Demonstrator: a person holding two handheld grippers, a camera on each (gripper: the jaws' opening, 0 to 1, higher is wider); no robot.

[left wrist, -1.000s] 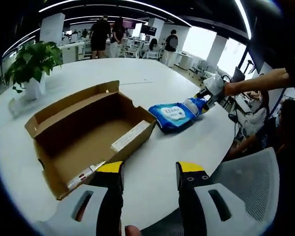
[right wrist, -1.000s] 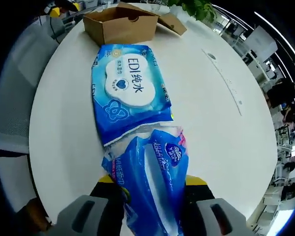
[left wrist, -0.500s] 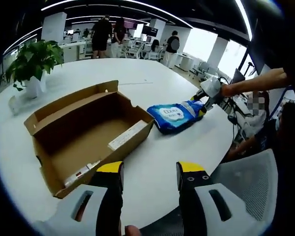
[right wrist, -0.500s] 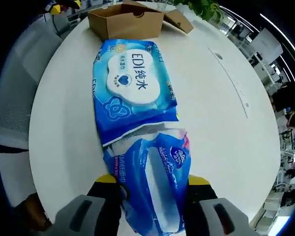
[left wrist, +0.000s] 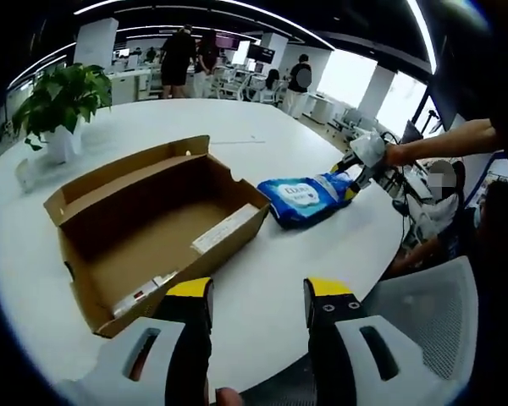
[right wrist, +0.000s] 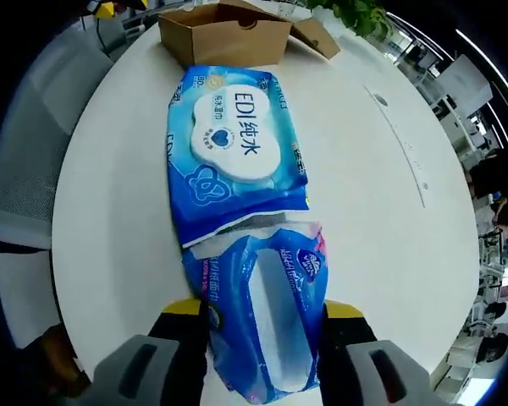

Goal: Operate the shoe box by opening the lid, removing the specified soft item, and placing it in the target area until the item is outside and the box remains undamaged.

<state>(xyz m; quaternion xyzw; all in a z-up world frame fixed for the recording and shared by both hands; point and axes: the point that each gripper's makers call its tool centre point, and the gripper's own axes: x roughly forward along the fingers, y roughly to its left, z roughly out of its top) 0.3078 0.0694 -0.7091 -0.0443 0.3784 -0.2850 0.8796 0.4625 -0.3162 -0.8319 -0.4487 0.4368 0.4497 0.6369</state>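
- The shoe box (left wrist: 157, 233) lies open on the white table (left wrist: 262, 144), brown cardboard, its lid flap folded back on the far-left side; a strip of white label shows on the inner right wall and another small white piece sits at the near corner of its floor.
- In the left gripper view the left gripper (left wrist: 256, 298) hovers near the table's near edge, jaws spread apart with only bare table between the yellow tips, gripping nothing.
- The blue wipes pack (left wrist: 303, 197) is outside the box, lying flat on the table just to the right of the box's right end (a narrow strip of table shows between them).
- In the right gripper view the wipes pack (right wrist: 234, 152) stretches away from the camera toward the box (right wrist: 224, 32), its white heart-shaped label facing up.
- The right gripper (right wrist: 264, 315) is clenched on the blue tissue pack (right wrist: 267, 317), whose crinkled plastic bulges between the two yellow-tipped jaws; its far end touches or slightly overlaps the near end of the wipes pack.
- Seen from the left gripper view, the right gripper (left wrist: 356, 169) sits at the right end of the wipes pack, with a person's forearm (left wrist: 444, 139) behind it.
- A potted plant (left wrist: 59, 106) stands at the far left of the table, well apart from the box.
- A grey mesh chair (left wrist: 423, 313) sits at the near right edge, and people (left wrist: 176, 61) stand far back in the office.
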